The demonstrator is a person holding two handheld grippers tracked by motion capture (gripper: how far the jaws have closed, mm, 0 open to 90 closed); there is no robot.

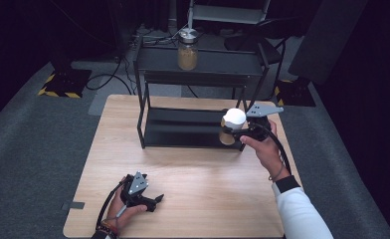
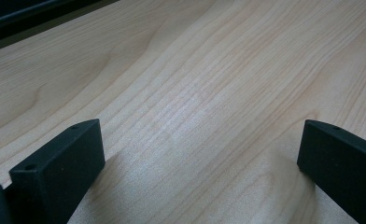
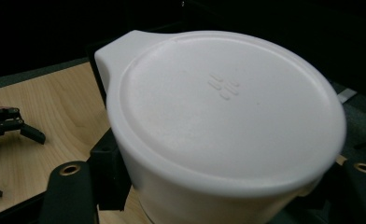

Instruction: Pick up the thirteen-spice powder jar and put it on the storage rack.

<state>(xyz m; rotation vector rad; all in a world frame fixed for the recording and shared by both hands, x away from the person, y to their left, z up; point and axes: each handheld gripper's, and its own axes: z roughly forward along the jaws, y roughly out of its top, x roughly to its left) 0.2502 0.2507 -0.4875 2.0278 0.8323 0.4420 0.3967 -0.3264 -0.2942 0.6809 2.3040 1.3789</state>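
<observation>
While the right gripper (image 1: pixel 233 130) pinches the white-lidded round jar (image 1: pixel 234 119) below its lid, it looks light, smooth, possibly slippery; left gripper (image 1: pixel 155 199) spread.

A wooden table (image 1: pixel 193 199) fills the frame's middle; a black rack (image 1: pixel 193 74) stands at its upper edge, a jar (image 1: pixel 187 50) on top.

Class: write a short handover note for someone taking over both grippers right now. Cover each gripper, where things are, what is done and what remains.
Right gripper: shut on the white-lidded jar, held in the air at the right end of the black rack.
Left gripper: open, holds nothing, low over the wooden table.
Done: second jar stands on the rack's top shelf.
Left: probably shelve the held jar, then let go.
</observation>
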